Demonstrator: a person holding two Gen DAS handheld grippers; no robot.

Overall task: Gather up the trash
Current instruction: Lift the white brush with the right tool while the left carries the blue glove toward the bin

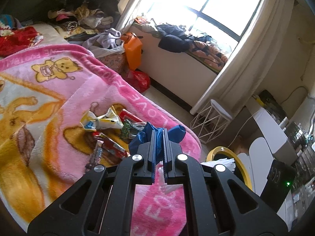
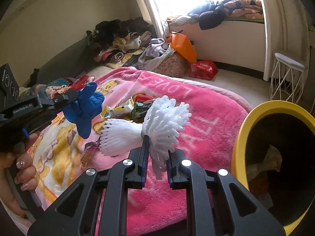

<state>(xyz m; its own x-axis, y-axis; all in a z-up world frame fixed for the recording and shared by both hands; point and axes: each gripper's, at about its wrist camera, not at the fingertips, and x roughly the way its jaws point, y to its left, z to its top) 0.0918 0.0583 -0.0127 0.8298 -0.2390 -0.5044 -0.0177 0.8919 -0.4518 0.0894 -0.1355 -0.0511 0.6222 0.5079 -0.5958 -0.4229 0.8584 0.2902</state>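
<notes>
My left gripper (image 1: 159,132) is shut on a crumpled blue glove (image 1: 177,132) and holds it above the pink blanket (image 1: 88,78); it also shows in the right wrist view (image 2: 76,96) with the glove (image 2: 84,110) hanging from it. My right gripper (image 2: 156,143) is shut on a white foam fruit net (image 2: 157,122), held above the blanket (image 2: 196,137) left of the yellow bin (image 2: 242,133). Several snack wrappers (image 1: 106,122) lie on the blanket ahead of both grippers; they also show in the right wrist view (image 2: 130,108). The bin (image 1: 214,151) holds some trash.
Piles of clothes (image 1: 84,11) lie at the bed's far end. An orange bag (image 1: 133,49) and a red bag (image 1: 139,78) sit on the floor by the window ledge. A white wire stool (image 1: 212,120) stands near the curtain. A desk with devices (image 1: 275,141) is right.
</notes>
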